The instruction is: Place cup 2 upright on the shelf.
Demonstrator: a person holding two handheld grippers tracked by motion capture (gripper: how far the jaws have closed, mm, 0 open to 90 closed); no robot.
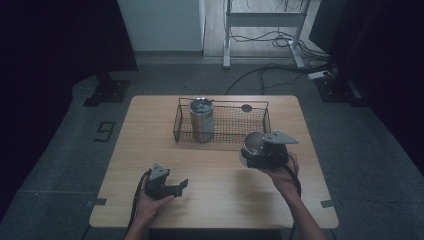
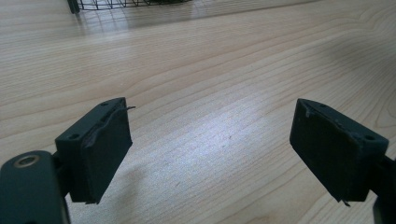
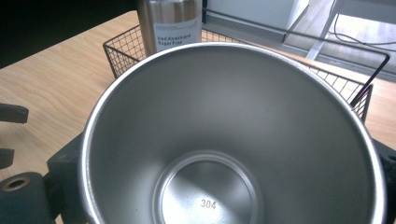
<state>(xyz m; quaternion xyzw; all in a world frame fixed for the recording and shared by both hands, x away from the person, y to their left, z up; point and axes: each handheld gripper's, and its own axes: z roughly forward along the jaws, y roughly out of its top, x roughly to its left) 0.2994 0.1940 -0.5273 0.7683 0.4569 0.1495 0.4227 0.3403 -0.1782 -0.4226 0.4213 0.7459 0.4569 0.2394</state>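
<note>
My left gripper and right gripper — black bodies, each topped by a grey three-cornered plate, black cables trailing — carry blocky black jaws with screw holes and worn pads.

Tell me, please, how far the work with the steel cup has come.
Done: a can already stands in the wire basket. In hand: the right gripper holds the steel cup above the table, near the basket. Left: setting it down, probably inside. The left gripper is open and idle.
</note>
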